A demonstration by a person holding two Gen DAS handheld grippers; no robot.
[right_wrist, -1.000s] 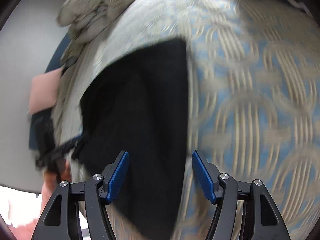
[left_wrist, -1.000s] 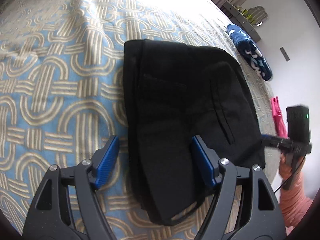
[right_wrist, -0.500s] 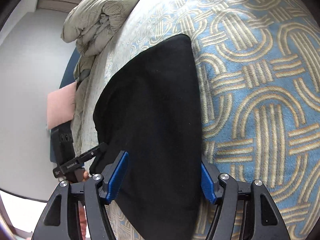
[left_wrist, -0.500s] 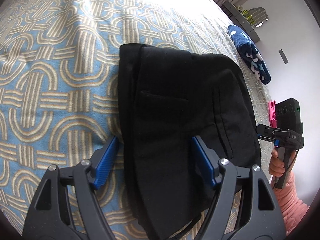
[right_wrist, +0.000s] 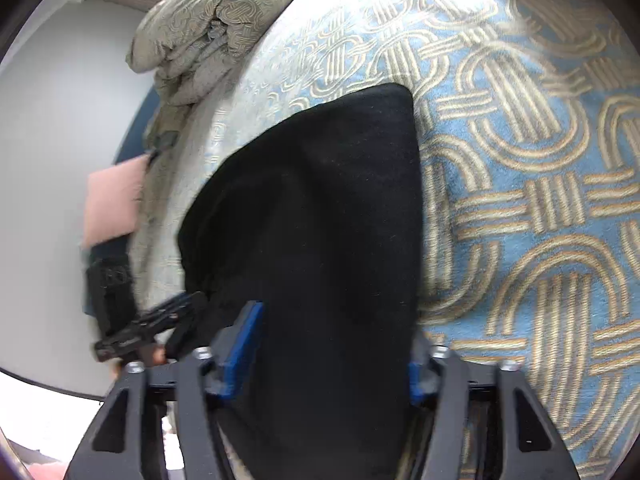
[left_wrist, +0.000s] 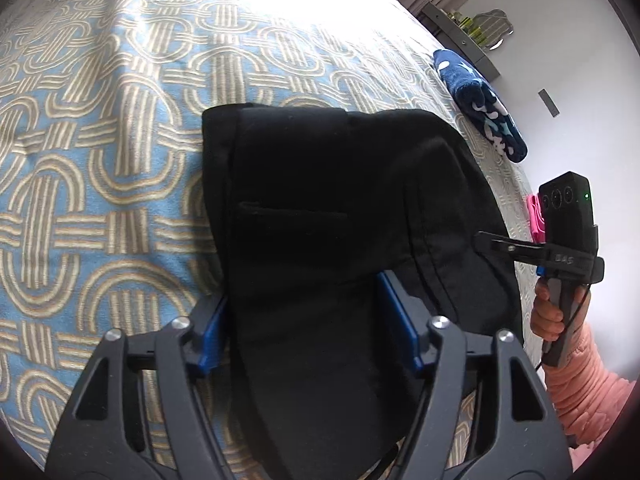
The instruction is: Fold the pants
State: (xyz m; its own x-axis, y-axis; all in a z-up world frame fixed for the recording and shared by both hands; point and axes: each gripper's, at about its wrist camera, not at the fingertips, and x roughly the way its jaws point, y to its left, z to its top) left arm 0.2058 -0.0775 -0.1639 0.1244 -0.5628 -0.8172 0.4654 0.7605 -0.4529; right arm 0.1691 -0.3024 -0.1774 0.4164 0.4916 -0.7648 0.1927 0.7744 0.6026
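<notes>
Pants (left_wrist: 320, 216), black and folded into a compact stack, lie on the bed (left_wrist: 100, 160) with its blue-and-tan looped cover. From the left wrist view we see our left claw (left_wrist: 308, 316) spread wide, one blue pad on each side of the stack's near end, cloth filling the gap between them. At the far right edge our right claw (left_wrist: 500, 246) touches the pants' side. A navy patterned cloth (left_wrist: 480, 120) lies well apart near the bed's edge.

From the right wrist view, our right claw (right_wrist: 328, 344) also stands wide, straddling the near end of the pants (right_wrist: 320, 220). A bundled quilt (right_wrist: 212, 32) sits at the bed's far end.
</notes>
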